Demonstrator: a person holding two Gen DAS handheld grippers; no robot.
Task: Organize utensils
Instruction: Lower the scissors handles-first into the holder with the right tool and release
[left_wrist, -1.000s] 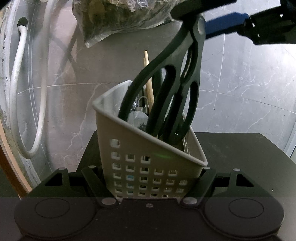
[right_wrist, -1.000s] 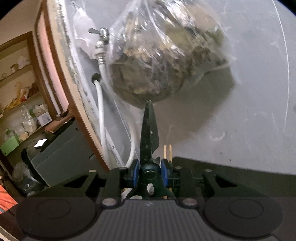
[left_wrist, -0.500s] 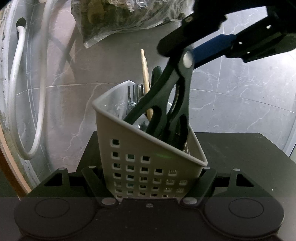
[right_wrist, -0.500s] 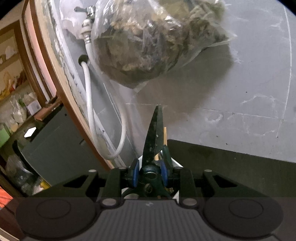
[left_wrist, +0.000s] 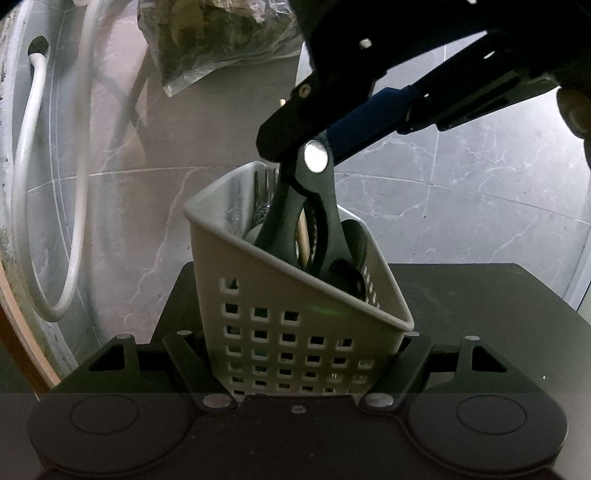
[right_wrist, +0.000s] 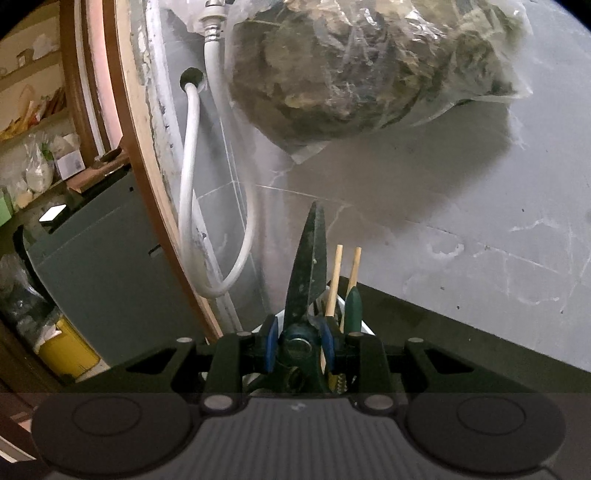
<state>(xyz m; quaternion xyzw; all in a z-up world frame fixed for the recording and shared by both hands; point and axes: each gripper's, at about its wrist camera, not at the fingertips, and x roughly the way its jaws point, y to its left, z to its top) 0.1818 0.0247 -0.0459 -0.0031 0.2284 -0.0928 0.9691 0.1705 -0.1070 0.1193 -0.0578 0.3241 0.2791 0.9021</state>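
A white perforated utensil basket stands on a black tabletop, gripped at its base between the fingers of my left gripper. My right gripper is shut on black scissors near their pivot, blades pointing up. In the left wrist view the scissors go handles-down into the basket, with the right gripper just above the rim. Wooden chopsticks, a green handle and metal cutlery stand inside the basket.
A clear bag of dried greens hangs on the grey marble wall behind the basket. A white hose loops down the wall at the left. A wooden door frame and cluttered shelves lie further left.
My right gripper has lowered the scissors, so their handles have sunk deep into the basket. The left gripper and the basket have stayed put.
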